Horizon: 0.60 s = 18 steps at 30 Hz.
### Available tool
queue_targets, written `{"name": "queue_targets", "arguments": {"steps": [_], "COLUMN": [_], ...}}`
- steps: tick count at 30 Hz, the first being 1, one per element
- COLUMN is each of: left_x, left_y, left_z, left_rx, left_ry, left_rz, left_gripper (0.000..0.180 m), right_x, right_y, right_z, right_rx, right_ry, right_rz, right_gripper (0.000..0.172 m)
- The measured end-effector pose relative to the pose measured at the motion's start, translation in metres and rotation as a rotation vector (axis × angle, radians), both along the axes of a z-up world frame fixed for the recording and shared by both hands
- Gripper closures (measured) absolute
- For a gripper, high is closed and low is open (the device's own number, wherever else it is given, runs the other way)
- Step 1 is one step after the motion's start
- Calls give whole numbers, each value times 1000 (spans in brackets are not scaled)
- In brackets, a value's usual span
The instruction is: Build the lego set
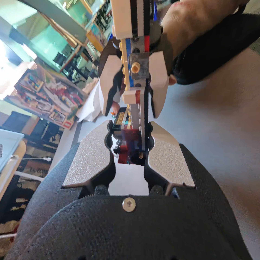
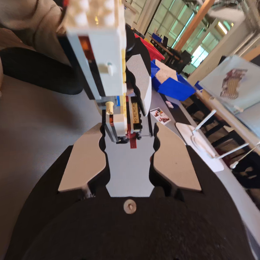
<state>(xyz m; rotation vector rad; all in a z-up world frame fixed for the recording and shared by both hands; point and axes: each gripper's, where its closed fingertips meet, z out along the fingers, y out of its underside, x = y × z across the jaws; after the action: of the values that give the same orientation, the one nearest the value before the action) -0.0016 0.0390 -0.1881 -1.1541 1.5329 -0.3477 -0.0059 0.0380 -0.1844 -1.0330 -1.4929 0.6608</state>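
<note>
Two hand-held grippers face each other over a smooth pale grey table (image 2: 42, 126), and between them is a long model of plastic bricks (image 1: 138, 78), held above the table top.

The left gripper (image 1: 129, 135) has a rough black printed body and beige, grainy fingers (image 1: 91, 153) with wavy black pads on the inner sides. Its jaws are partly closed on the near end of the model: the right pad presses against the black flat side, and the left pad seems to touch the black and gold block on the other side. The model is made of studded plates in white, grey, yellow, blue and dark red, with a small round tan pin (image 1: 135, 67) that sticks out from a grey block.

The right gripper (image 2: 128, 130) has the same shape, with smoother beige fingers (image 2: 173, 156). Its jaws are rather wide open. The other end of the brick model (image 2: 123, 123) lies between the fingertips; on the right side I see a gap, and on the left I cannot tell if the pad touches.

On the table's far side lie a small printed card (image 2: 160, 116) and a flat white stand base (image 2: 199, 146). Behind them are blue plastic bins (image 2: 174, 85). A colourful cardboard box (image 1: 47, 97) stands at the other end.
</note>
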Motion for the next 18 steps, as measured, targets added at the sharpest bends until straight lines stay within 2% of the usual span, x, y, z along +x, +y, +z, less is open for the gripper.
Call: {"name": "queue_targets", "arguments": {"steps": [3, 10, 18], "left_x": [3, 4, 6], "left_y": [-10, -24, -32], "left_z": [12, 17, 10], "left_rx": [30, 21, -22], "left_ry": [-44, -73, -80], "left_rz": [-39, -84, -94], "left_gripper": [133, 133, 133], "right_x": [-3, -4, -2], "right_y": [-17, -32, -39], "right_z": [12, 19, 12], "right_rx": [61, 53, 44], "right_ry": [31, 35, 11], "right_rz": [57, 52, 53], "right_gripper": [124, 127, 128]}}
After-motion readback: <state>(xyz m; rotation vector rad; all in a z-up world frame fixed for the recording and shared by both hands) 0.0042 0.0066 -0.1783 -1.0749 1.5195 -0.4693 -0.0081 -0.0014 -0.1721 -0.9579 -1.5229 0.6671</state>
